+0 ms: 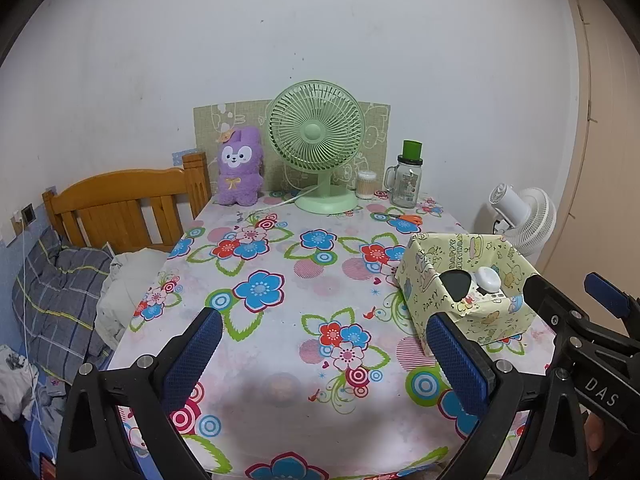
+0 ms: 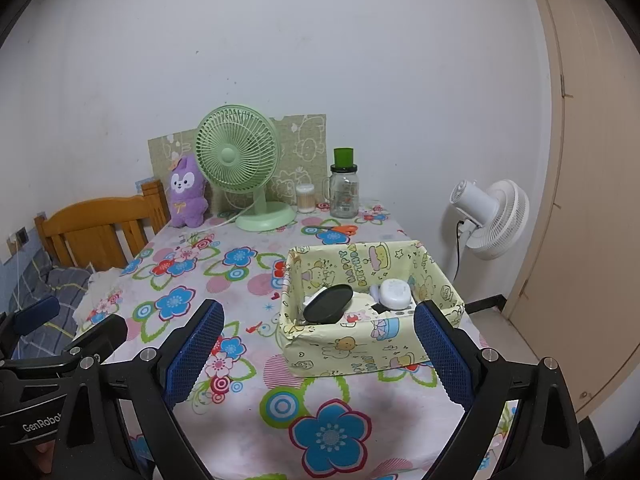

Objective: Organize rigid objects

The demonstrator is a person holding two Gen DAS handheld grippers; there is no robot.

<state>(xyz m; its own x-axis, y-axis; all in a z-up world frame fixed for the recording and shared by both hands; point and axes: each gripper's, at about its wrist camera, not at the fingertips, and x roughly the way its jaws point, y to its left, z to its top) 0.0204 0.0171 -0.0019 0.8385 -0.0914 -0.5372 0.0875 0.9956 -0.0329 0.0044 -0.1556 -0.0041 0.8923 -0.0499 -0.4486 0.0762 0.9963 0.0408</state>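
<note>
Left two-finger gripper with blue ribbed pads [image 1: 326,356]: fingers wide apart, nothing between them, hovering above the floral-print tablecloth [image 1: 280,264], to the left of the yellow cartoon-paper-wrapped open box [image 1: 480,320]. Right two-finger gripper with blue ribbed pads [image 2: 318,356]: fingers likewise spread wide and bare, poised just in front of the same box [image 2: 360,348], right pad [image 2: 444,356] overlapping its near right corner in view.

Inside the box: flat black oval disc [image 2: 329,303] leaning toward the left wall, round white plastic case [image 2: 395,293] toward the right wall, small white printed pieces lying between and beneath them, too small to identify. Same disc [image 1: 456,284] and white case [image 1: 489,279] seen in the left wrist view.

Behind the box: orange-handled scissors [image 2: 336,229] flat on the cloth, clear glass mug jar with green lid [image 2: 344,190], small clear tub of cotton swabs [image 2: 305,198] just beside the jar. Further left of the box, at the far edge: pale green desk fan [image 2: 236,160] and purple plush bunny [image 2: 187,192], touching the beige patterned board [image 2: 304,140] against the wall. Right of the box, off the table: white standing fan [image 2: 494,220]. Far left of the box: wooden bed headboard [image 2: 100,228].
</note>
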